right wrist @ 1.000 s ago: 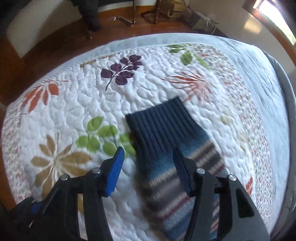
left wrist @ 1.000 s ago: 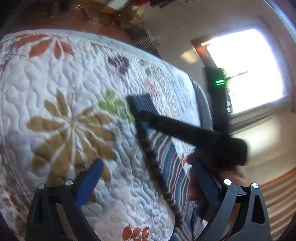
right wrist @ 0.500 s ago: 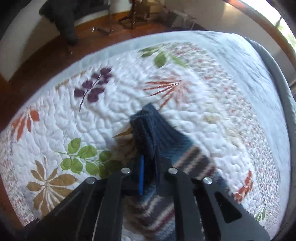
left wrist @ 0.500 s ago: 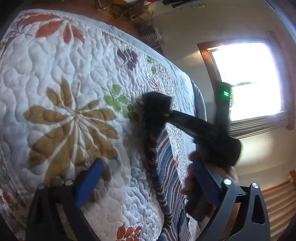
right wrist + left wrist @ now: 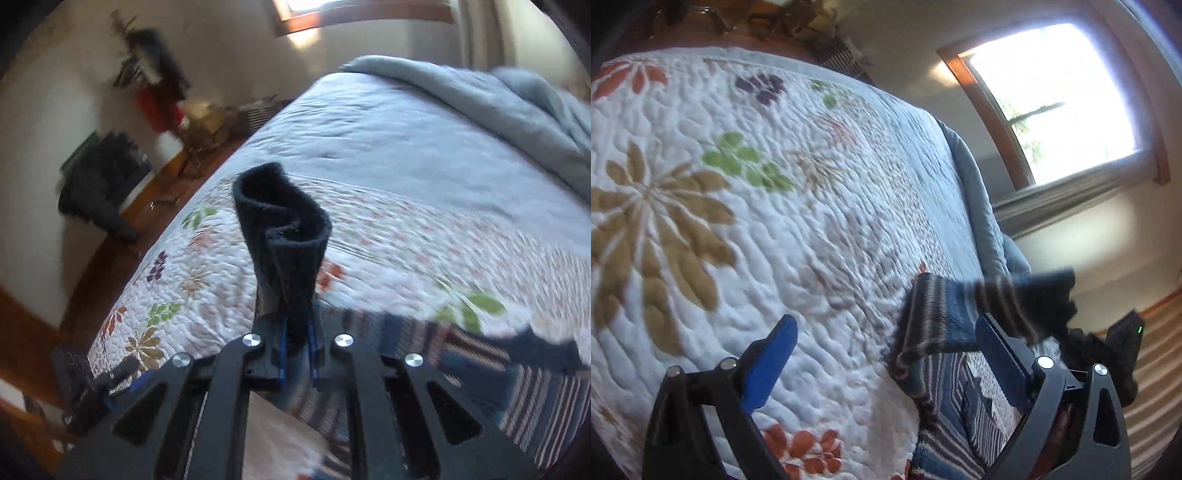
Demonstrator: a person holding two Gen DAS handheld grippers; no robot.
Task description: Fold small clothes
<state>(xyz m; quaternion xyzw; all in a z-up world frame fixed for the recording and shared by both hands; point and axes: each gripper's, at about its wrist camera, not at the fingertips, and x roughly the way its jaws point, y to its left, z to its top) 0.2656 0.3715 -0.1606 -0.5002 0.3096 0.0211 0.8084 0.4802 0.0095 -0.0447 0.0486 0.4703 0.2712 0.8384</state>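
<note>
My right gripper (image 5: pixel 295 347), clamped on the striped sock's (image 5: pixel 284 236) dark cuff, holds it lifted above the quilt (image 5: pixel 369 147); my left gripper (image 5: pixel 882 354) gapes wide, empty, the sock just right of it.

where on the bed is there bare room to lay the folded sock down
Most of the quilt is bare: the stretch from the tan flower and green leaves toward the far edge. The near right is crowded, with the striped sock lifted by its cuff in the right gripper. The open left gripper hovers there.
</note>
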